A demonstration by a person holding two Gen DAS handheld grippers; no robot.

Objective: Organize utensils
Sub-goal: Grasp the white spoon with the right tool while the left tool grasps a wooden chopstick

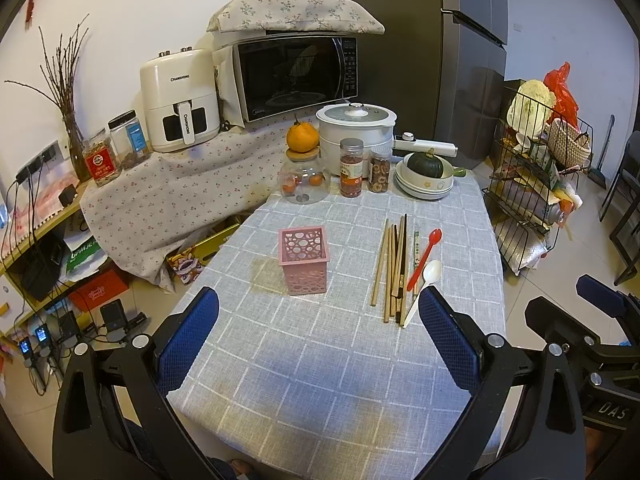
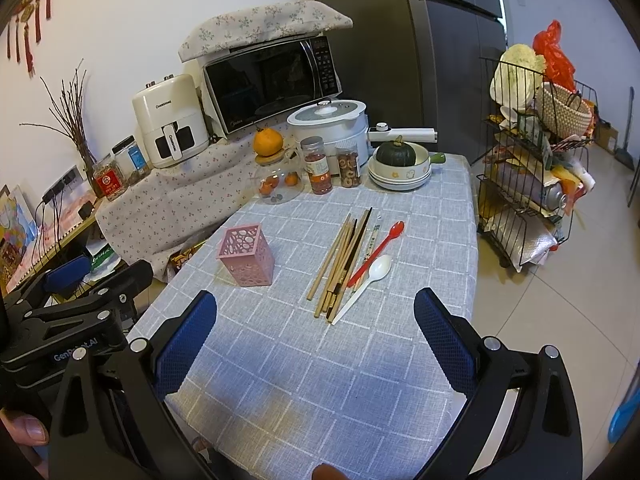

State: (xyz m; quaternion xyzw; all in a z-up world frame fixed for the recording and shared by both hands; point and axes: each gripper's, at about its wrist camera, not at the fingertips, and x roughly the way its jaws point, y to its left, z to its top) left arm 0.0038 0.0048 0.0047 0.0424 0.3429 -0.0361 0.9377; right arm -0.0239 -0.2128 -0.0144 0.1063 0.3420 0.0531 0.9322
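Observation:
A pink perforated holder stands upright on the grey checked tablecloth. To its right lie several wooden chopsticks, a red spoon and a white spoon, all flat on the cloth. My left gripper hovers open over the near part of the table, nothing between its blue pads. My right gripper is also open and empty, short of the utensils. In the left wrist view the right gripper shows at the right edge.
At the table's far end stand a glass jar with an orange on its lid, two snack jars, stacked bowls with a green squash and a white cooker. A wire rack stands on the floor to the right.

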